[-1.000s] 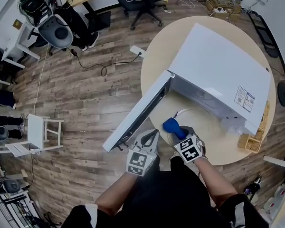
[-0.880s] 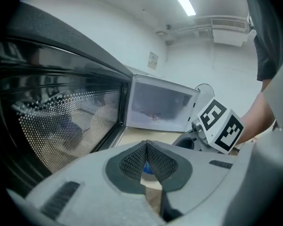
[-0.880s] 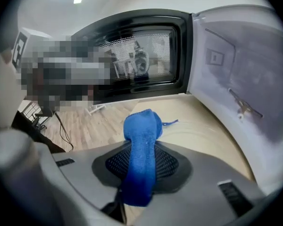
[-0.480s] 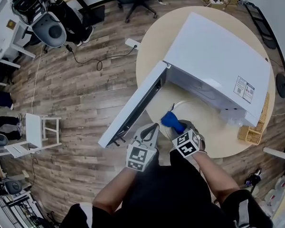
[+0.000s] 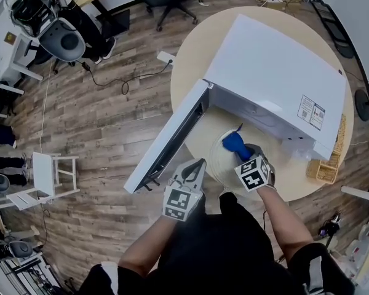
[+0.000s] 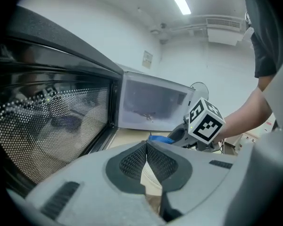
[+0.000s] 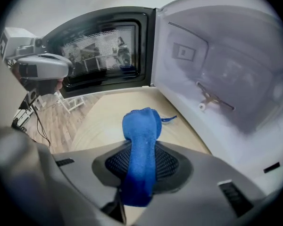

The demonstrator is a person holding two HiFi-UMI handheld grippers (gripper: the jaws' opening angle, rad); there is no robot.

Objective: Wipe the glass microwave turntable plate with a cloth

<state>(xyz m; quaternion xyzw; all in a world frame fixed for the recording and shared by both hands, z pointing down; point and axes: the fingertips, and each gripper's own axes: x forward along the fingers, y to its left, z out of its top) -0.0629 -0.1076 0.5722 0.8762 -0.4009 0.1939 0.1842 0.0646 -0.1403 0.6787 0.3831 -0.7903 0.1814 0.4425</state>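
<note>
Left tongs (image 6: 146, 147), at the near edge of the round desk (image 5: 197, 60), are clenched: the pads meet at their tips with nothing between them. They hover just beside the microwave's open door (image 5: 169, 137), which swings out over the desk's left edge. To the right of them, the glass turntable plate (image 5: 218, 165) lies flat on the desk in front of the microwave's mouth, near the desk's front edge. A blue cloth (image 7: 141, 126) is pinched in the right tongs (image 7: 140, 149), whose jaws are closed tight on its middle so that a rolled end sticks out ahead. That end is over the far part of the plate; whether it touches the glass cannot be told. The white microwave (image 5: 277, 85) fills the right of the desk, its cavity empty.

The wiping step appears to be in hand. The next move likely calls for pressing the cloth down and sweeping it across the glass, perhaps with the left tongs steadying the rim.
</note>
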